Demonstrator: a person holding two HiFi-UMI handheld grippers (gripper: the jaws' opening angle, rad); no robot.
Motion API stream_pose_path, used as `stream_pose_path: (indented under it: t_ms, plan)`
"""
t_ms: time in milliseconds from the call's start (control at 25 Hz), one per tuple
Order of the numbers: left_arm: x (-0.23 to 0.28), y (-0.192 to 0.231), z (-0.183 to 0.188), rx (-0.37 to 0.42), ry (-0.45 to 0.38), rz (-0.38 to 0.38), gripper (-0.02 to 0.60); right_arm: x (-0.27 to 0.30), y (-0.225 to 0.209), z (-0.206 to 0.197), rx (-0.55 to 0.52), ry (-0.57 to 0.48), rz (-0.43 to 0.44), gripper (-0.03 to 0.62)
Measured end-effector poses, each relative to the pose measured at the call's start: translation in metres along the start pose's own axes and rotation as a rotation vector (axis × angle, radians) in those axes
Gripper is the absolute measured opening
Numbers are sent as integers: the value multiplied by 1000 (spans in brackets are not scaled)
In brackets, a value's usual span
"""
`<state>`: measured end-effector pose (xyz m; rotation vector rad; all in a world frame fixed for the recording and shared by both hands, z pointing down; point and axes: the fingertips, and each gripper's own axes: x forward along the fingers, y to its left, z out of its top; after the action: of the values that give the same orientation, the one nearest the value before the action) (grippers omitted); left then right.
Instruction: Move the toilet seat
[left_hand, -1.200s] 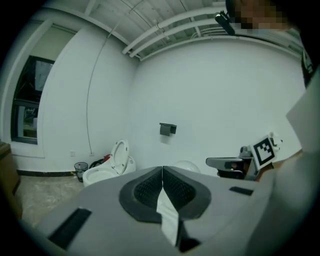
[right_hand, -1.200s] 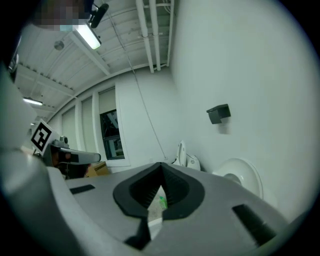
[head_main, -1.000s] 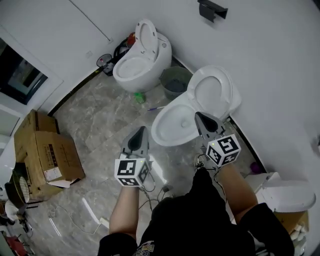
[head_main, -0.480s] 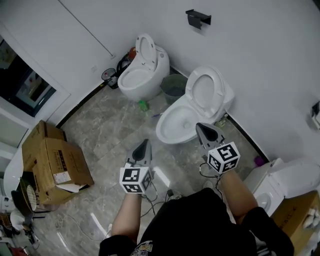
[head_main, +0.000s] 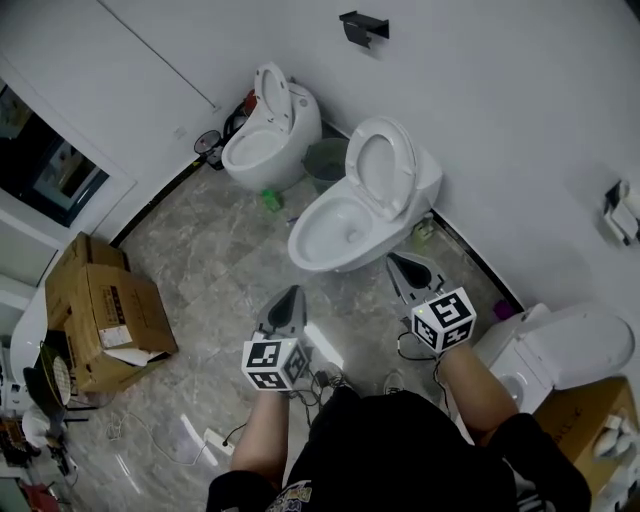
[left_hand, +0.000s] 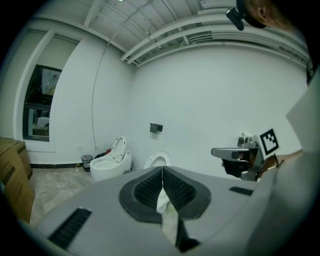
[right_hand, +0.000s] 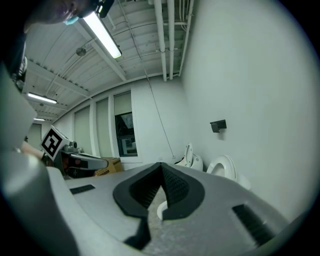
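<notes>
Far off to the left of the left gripper (head_main: 291, 293): a brown box (head_main: 100, 310) on the floor. As for the left gripper itself: shut tight, pads pressed together, holding nothing. Ahead of it and a bit left, by the wall: a white toilet (head_main: 262, 145) with its lid up, probably not the one to bother with. Just right of that, a grey bin (head_main: 328, 160).

Ahead of both grippers, about in the middle: the near toilet (head_main: 335, 230), with the toilet seat (head_main: 382, 165) up on end, leaning back toward the wall. Well apart from both grippers, touched by neither.

Then the right gripper (head_main: 393, 259): also shut tight, also empty. Off to its right, close by: a third toilet (head_main: 560, 350), low at the edge.

Changed just now: a second ago, right gripper up over the rim of the near bowl; now pulled back, with bare floor in between. Both grippers backed away together, shut the whole time. More of the third toilet showing too. Seat up then, seat up now.

Meaning for the task: probably stepping away, not going in. Maybe done with lifting the seat already. If not, need to walk back in close before any push or grab.
</notes>
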<state>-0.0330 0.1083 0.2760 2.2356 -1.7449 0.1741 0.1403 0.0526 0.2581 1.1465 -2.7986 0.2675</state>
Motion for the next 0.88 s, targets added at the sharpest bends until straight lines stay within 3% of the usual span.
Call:
stream_pose_path:
  t_ms: [280, 880]
  plan:
    - [-26, -66, -25, -5, -4, 3, 6, -56, -6, -21, 6, 18, 33, 3]
    - [-55, -90, -32, -14, -32, 48, 6, -94, 16, -26, -4, 9, 84, 5]
